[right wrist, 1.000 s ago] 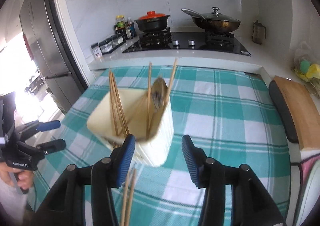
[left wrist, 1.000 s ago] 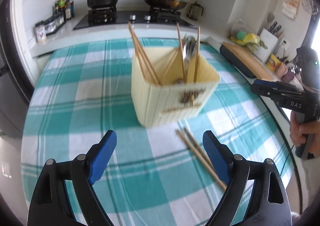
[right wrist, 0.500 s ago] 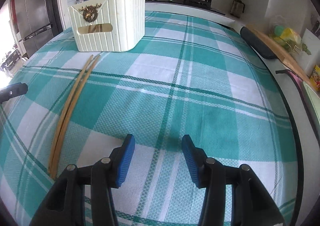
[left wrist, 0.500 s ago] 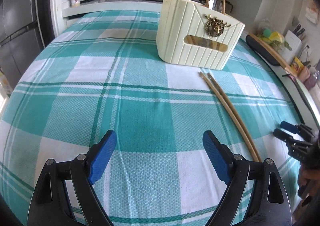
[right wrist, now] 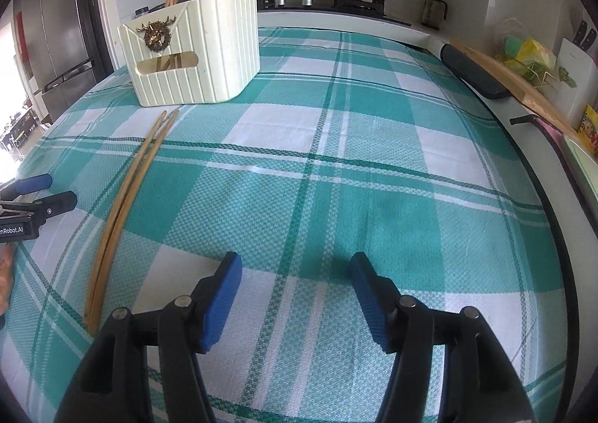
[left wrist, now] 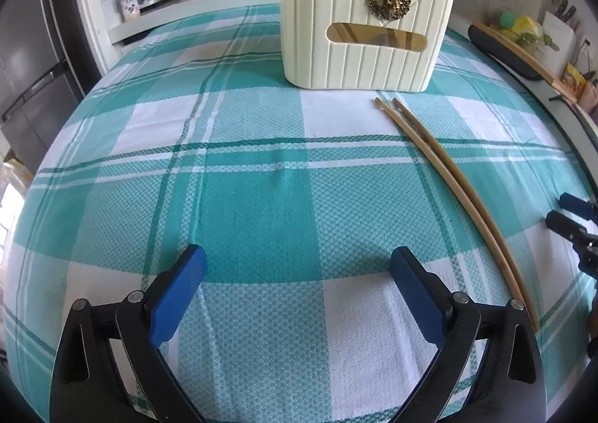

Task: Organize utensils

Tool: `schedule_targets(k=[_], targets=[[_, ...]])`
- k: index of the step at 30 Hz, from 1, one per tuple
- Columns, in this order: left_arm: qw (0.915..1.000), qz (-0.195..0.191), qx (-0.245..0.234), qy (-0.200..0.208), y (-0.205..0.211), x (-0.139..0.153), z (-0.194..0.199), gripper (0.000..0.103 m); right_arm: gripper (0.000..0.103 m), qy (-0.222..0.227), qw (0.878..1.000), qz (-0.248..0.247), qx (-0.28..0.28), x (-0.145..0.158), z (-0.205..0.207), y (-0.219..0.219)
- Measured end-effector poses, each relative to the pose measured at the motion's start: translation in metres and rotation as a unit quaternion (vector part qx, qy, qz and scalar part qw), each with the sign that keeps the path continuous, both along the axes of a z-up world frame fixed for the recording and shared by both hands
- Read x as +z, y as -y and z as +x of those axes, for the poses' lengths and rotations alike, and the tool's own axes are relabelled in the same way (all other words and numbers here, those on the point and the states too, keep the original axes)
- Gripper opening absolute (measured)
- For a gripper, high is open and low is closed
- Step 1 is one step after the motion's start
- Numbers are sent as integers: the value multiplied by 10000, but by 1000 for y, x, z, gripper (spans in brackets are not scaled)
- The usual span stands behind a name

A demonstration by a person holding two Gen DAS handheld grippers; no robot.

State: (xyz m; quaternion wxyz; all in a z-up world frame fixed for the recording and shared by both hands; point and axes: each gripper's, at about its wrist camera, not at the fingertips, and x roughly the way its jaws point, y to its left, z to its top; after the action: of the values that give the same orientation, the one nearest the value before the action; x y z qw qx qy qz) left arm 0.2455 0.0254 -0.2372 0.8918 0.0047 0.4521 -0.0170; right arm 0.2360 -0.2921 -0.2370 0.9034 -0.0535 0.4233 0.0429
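We saw a pair of long, pale wooden chopsticks (left wrist: 454, 183) lying side by side, touching for most of their length, on the teal-and-white checked cloth of the counter (left wrist: 261, 198). Their far tips lay just short of a cream ribbed utensil holder (left wrist: 358, 26) bearing a gold deer-head ornament, with more chopsticks and a spoon standing inside it. The chopsticks lay between our two tools, to the right of the left tool (left wrist: 299, 273) and to the left of the right tool (right wrist: 295, 281). Both tools hung over bare cloth with nothing between their blue pads; their jaws had just been opening. A second before, the holder had filled both views from above; now both tools had dropped low, seeing it from the side.
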Motion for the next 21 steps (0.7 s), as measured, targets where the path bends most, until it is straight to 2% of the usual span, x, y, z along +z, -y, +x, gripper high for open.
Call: schedule_targets(k=[21], targets=[[10000, 19, -4, -27, 1, -2, 0, 102, 62, 1, 10000, 1, -2, 0, 0, 0]])
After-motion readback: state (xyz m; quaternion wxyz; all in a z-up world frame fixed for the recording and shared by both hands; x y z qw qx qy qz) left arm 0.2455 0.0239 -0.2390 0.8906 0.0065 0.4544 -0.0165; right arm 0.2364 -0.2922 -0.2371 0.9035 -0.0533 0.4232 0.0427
